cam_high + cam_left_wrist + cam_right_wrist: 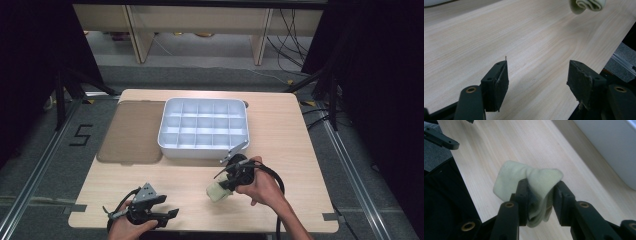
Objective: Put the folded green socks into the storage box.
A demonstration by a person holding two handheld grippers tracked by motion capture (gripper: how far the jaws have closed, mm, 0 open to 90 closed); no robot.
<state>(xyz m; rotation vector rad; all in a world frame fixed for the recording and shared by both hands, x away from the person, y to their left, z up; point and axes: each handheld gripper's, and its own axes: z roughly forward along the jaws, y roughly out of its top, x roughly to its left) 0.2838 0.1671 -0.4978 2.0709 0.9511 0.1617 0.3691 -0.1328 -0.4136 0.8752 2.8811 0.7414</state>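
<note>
A rolled, pale yellow-green sock hangs a little above the table near its front right, pinched between the jaws of my right gripper. In the right gripper view the sock bulges out above the two black pads of the right gripper, which press on its folded body. My left gripper rests at the table's front left edge, jaws pointing right. Its jaws stand open in the left gripper view, where the left gripper has only bare wood between its pads. The sock shows at that view's top edge.
A white tray divided into several compartments stands at the back middle of the table, just beyond the right gripper. A flat brown lid lies to its left. The table's front edge runs close under both hands.
</note>
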